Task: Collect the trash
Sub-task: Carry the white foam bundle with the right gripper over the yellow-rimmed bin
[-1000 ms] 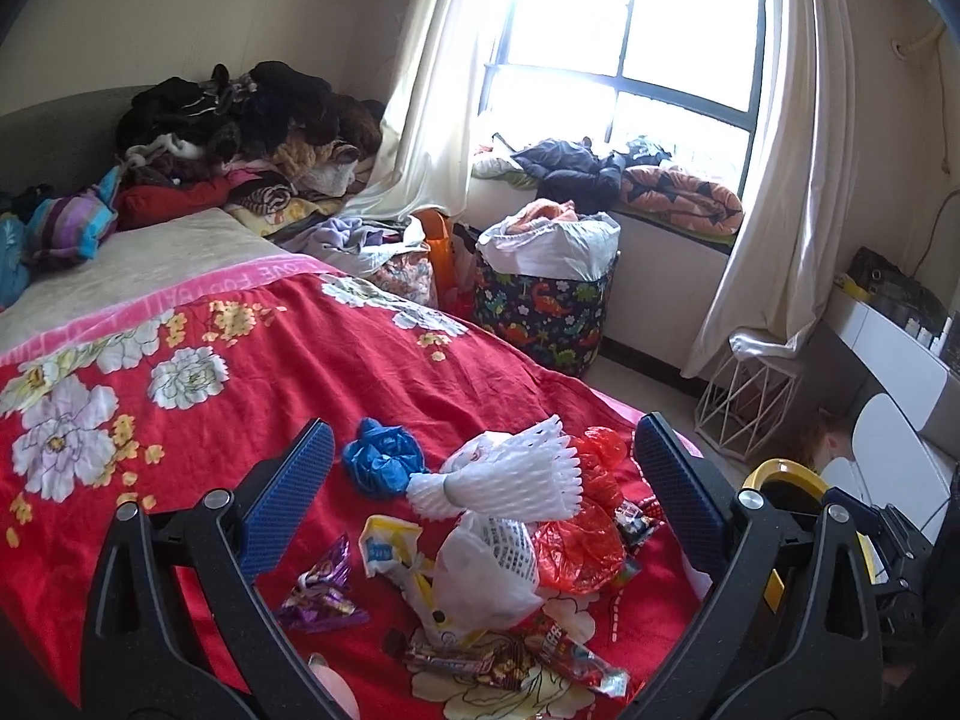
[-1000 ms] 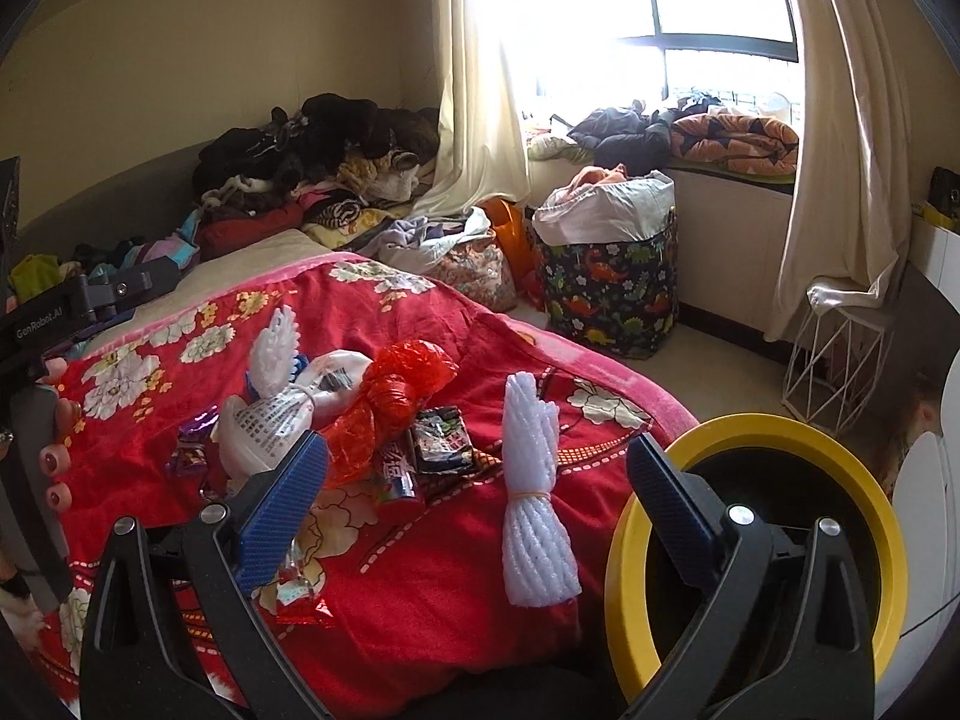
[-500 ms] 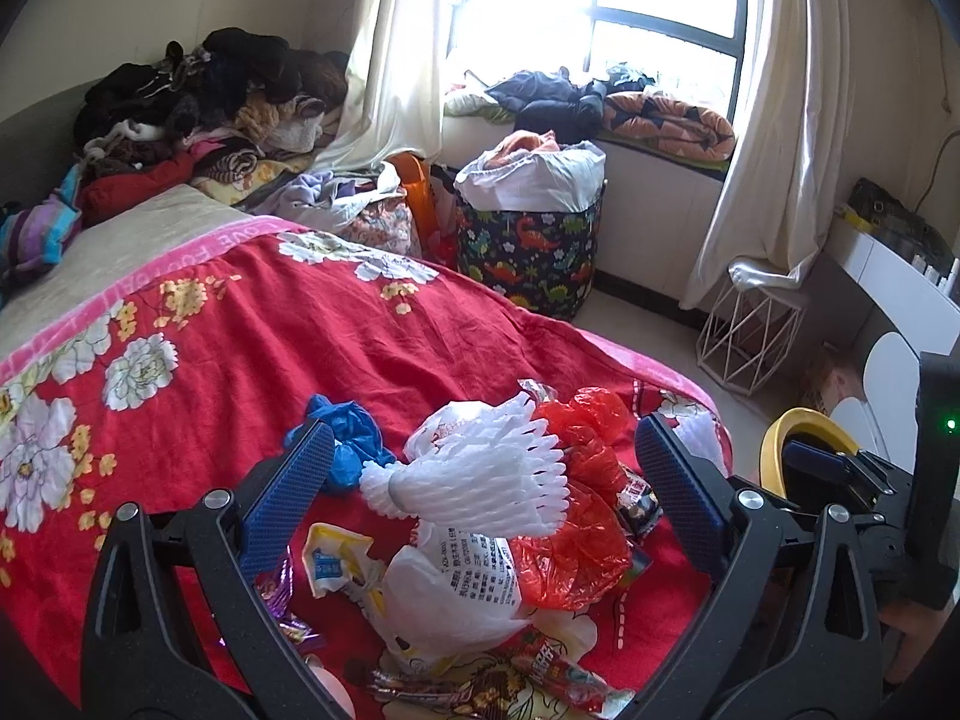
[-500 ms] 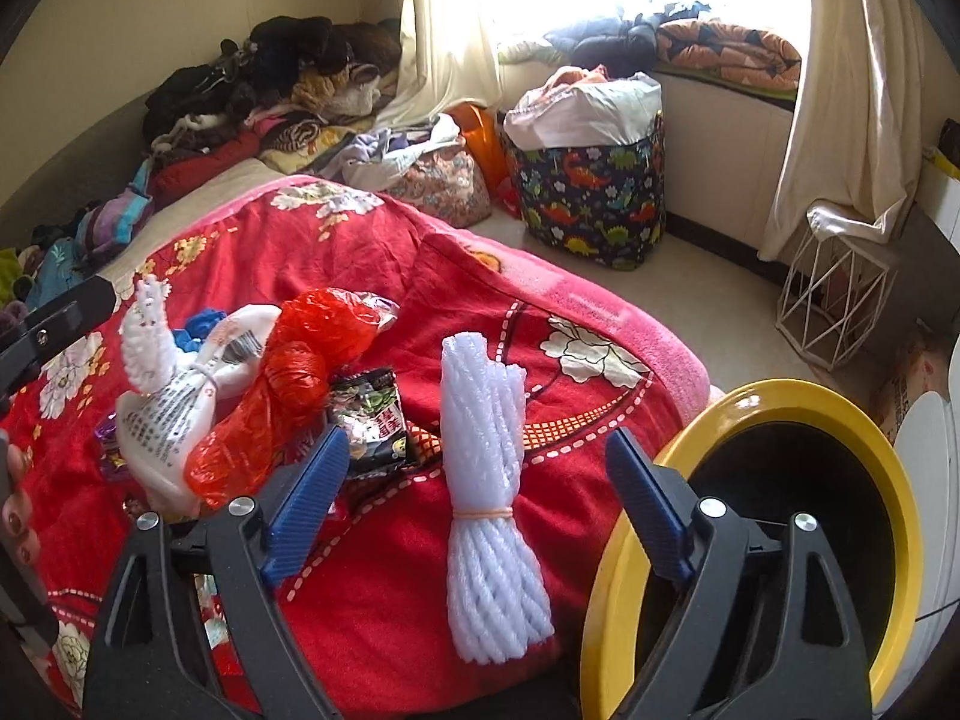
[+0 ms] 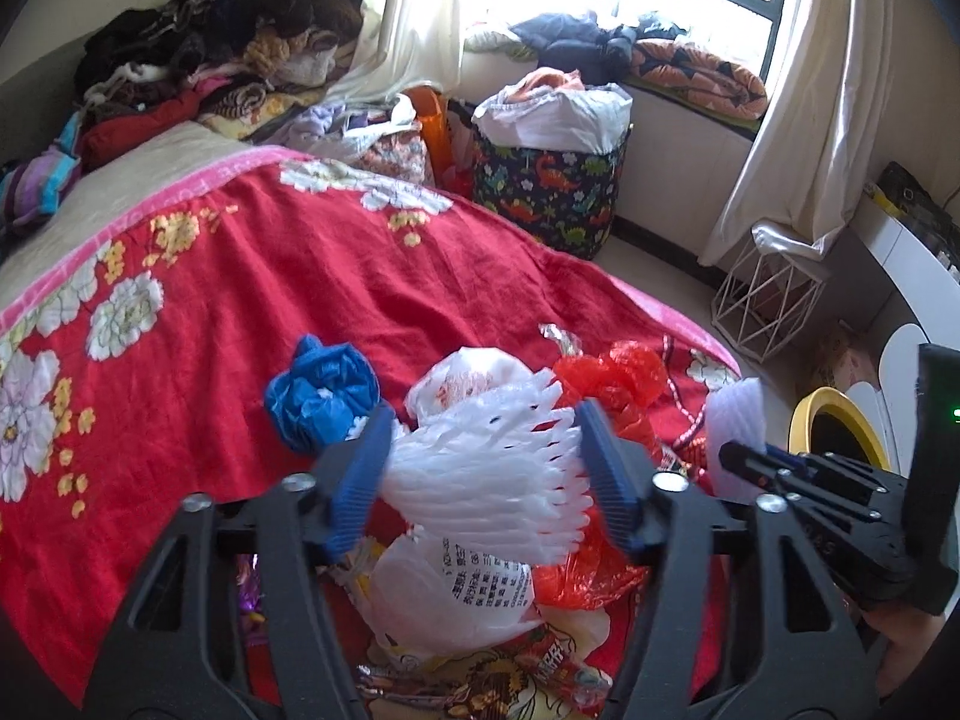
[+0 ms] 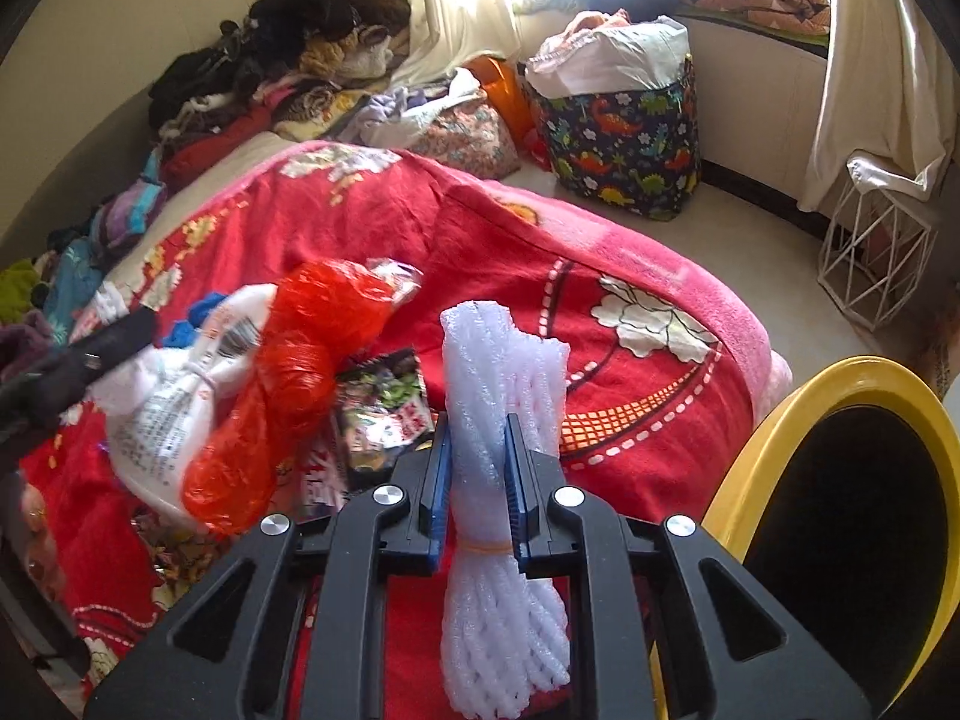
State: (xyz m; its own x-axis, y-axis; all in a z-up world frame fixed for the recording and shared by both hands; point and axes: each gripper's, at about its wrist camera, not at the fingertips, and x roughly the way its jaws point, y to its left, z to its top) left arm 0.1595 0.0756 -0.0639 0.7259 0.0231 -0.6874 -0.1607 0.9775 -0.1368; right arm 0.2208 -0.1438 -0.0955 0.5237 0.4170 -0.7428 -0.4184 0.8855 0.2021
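A heap of trash lies on the red flowered blanket (image 5: 252, 276). My left gripper (image 5: 489, 480) is closing around a fanned white foam fruit net (image 5: 486, 480); its blue pads touch the net's two sides. Around it lie a white plastic bag (image 5: 456, 594), a red plastic bag (image 5: 612, 372), a blue bag (image 5: 321, 390) and snack wrappers (image 5: 540, 672). My right gripper (image 6: 477, 480) is shut on a rolled white foam net (image 6: 501, 384) near the bed's edge. The yellow-rimmed black bin (image 6: 840, 480) stands just right of it; it also shows in the left wrist view (image 5: 837, 420).
A dinosaur-print laundry basket (image 5: 552, 180) stands on the floor by the window. A white wire stool (image 5: 768, 300) stands under the curtain. Clothes (image 5: 210, 42) are piled at the bed's head. A white desk (image 5: 912, 264) is at the right.
Both grippers have moved forward and closed. The right jaws went from wide open to clamped on the rolled foam net. The left jaws narrowed onto the fanned foam net.
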